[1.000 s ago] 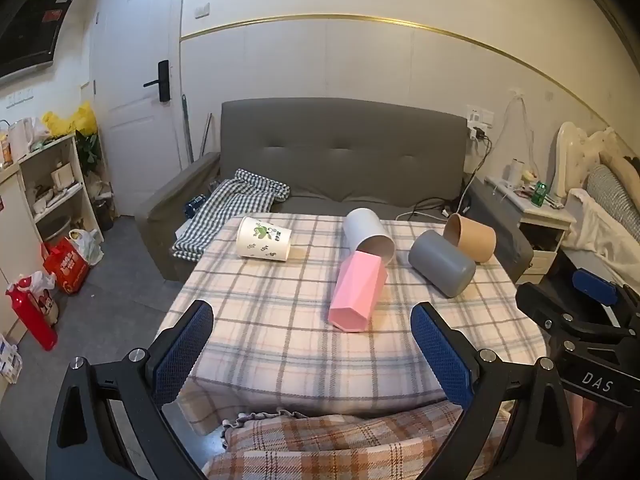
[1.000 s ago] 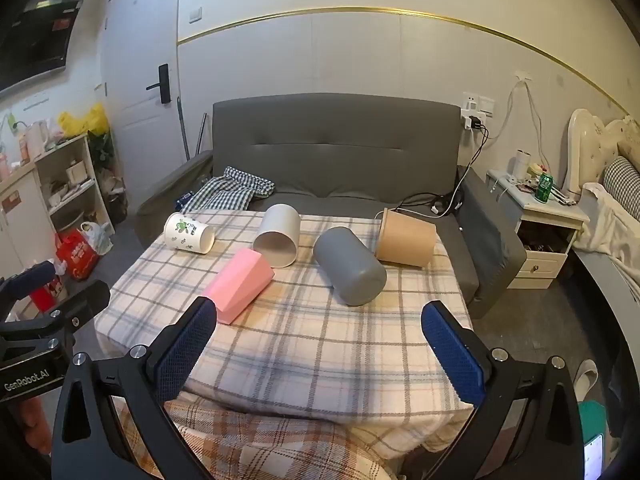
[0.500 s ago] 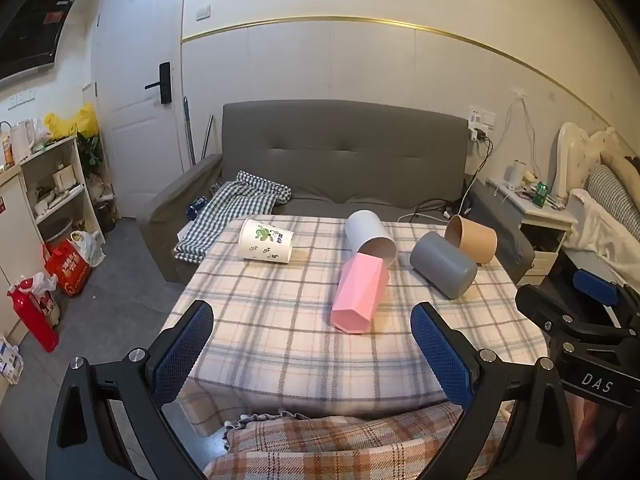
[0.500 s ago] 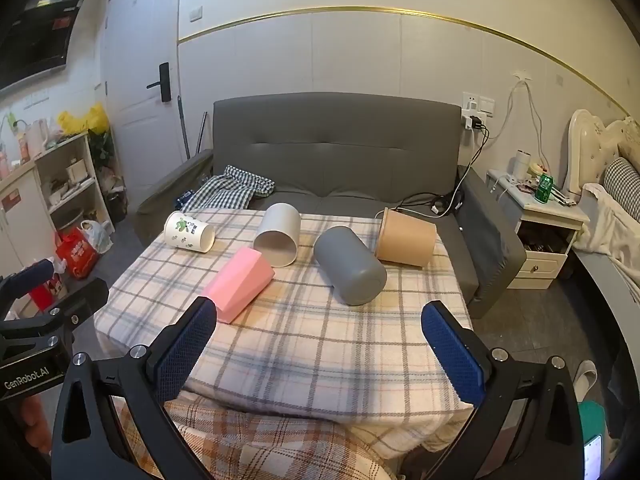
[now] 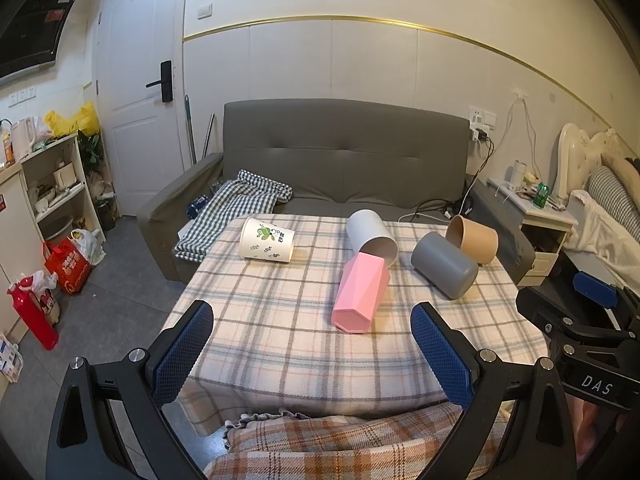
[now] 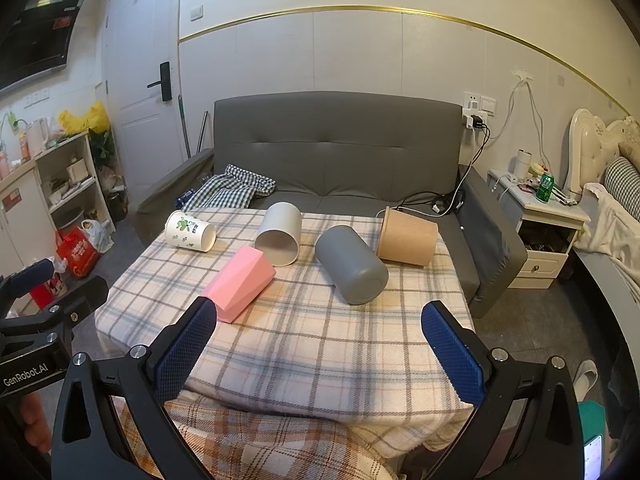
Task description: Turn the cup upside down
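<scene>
Several cups lie on their sides on a plaid-covered table (image 5: pixel 280 344): a white leaf-print paper cup (image 5: pixel 267 239) (image 6: pixel 190 231), a pale grey cup (image 5: pixel 372 237) (image 6: pixel 279 233), a pink faceted cup (image 5: pixel 361 298) (image 6: pixel 239 283), a dark grey cup (image 5: pixel 444 265) (image 6: pixel 352 265) and a tan paper cup (image 5: pixel 473 239) (image 6: pixel 407 236). My left gripper (image 5: pixel 312 354) is open and empty above the table's near edge. My right gripper (image 6: pixel 320 356) is open and empty above the near edge, also seen in the left wrist view (image 5: pixel 580 320).
A grey sofa (image 5: pixel 344 160) with a checked cloth (image 5: pixel 236 208) stands behind the table. A shelf unit (image 5: pixel 52 184), bags and a red bottle (image 5: pixel 32 312) are on the left. A nightstand (image 6: pixel 544 224) and a bed (image 6: pixel 616 208) are on the right.
Both views have barely shifted; the left gripper has risen slightly. The cups have not moved.
</scene>
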A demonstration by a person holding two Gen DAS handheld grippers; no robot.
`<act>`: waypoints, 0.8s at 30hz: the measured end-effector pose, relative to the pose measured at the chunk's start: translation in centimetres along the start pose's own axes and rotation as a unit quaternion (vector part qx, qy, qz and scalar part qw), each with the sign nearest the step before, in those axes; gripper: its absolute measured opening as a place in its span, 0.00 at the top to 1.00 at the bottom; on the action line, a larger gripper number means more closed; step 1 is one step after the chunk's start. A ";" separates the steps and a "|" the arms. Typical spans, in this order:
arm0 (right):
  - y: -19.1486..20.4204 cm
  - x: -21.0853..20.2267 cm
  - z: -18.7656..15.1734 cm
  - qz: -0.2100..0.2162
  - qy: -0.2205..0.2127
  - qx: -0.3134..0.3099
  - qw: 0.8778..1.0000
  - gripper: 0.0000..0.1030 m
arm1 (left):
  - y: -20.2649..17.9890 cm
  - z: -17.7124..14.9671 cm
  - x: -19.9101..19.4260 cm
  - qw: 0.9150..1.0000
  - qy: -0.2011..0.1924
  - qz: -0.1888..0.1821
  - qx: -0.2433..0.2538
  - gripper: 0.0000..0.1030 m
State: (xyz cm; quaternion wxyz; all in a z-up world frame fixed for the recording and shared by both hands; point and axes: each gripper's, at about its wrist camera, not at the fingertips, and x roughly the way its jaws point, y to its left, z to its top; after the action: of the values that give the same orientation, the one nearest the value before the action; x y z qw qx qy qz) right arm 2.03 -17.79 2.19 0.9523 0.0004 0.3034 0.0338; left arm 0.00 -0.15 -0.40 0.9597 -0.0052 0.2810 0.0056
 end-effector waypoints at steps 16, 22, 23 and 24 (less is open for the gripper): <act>0.1 0.0 -0.1 0.001 0.001 0.000 1.000 0.00 | 0.5 0.1 0.1 1.000 -0.001 -0.001 -0.002 0.01; 0.3 -0.1 -0.2 0.001 0.002 0.001 1.000 0.00 | 0.5 0.1 0.1 1.000 0.000 -0.001 -0.002 0.01; 0.3 -0.1 -0.2 0.001 0.002 0.001 1.000 0.00 | 0.5 0.1 0.1 1.000 0.000 -0.002 -0.002 0.01; 0.3 -0.1 -0.2 0.001 0.001 0.000 1.000 0.00 | 0.5 0.1 0.1 1.000 -0.001 -0.001 -0.002 0.01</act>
State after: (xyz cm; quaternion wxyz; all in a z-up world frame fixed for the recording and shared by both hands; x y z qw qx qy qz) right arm 1.81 -17.50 2.04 0.9519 0.0009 0.3046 0.0343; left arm 0.16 0.38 -0.39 0.9598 -0.0077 0.2805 0.0055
